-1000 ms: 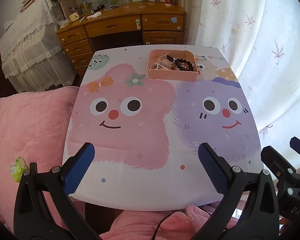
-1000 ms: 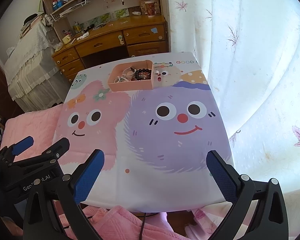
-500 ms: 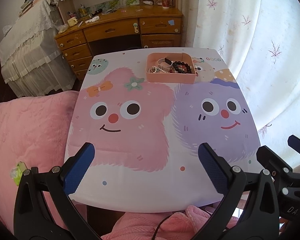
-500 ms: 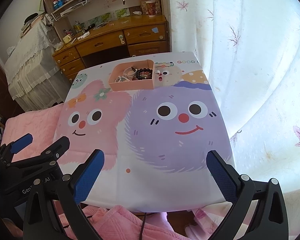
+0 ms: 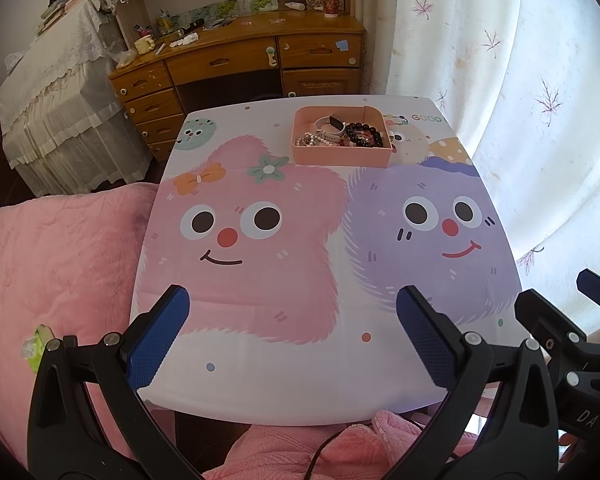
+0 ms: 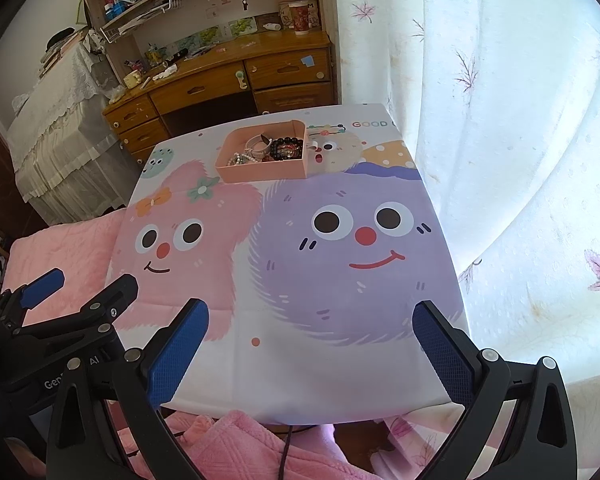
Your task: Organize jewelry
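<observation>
Pink tray (image 5: pixel 342 151) at far edge of table (image 5: pixel 300 380), jewelry piled inside: dark bead bracelet (image 5: pixel 366 134), watch (image 5: pixel 332 126), chain (image 5: pixel 312 141).
Left gripper (image 5: pixel 290 338) wide, empty, at near edge, well apart from tray.
Right gripper (image 6: pixel 310 344) wide, empty, same.
Tray straight ahead and slightly right of left gripper; ahead-left of right gripper.
Long axis of tray across table.
Neither gripper clearly nearer.
Likely next: reach forward to tray.

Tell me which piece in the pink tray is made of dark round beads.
The bead bracelet, at the tray's right end. The watch beside it is white; the chain is silvery.
</observation>
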### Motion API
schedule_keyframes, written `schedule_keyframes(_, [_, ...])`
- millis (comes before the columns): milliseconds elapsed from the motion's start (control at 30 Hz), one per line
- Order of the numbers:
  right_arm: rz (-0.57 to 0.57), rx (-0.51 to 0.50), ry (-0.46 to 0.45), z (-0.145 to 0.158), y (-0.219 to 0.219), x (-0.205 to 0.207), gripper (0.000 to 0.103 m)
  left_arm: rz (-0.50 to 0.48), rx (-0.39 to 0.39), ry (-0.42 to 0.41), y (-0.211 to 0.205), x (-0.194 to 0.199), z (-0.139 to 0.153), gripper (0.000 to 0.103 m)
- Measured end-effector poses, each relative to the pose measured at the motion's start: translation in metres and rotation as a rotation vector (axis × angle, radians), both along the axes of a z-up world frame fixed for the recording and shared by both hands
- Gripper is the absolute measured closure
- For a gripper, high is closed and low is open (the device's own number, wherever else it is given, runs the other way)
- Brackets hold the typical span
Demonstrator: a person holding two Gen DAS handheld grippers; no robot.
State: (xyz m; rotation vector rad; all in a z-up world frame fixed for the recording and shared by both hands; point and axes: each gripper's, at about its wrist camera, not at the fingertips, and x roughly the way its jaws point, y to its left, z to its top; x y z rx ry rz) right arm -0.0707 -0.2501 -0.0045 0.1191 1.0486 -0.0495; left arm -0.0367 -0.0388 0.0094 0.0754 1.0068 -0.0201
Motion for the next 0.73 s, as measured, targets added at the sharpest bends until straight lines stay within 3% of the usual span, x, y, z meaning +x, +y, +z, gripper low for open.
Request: schedule_keyframes(733, [-0.02,0.003,-0.003,-0.0003,-0.0052,0.0007,0.0,-0.018,0.022,-0.027,-0.0045,-0.0017,0.006,0.0])
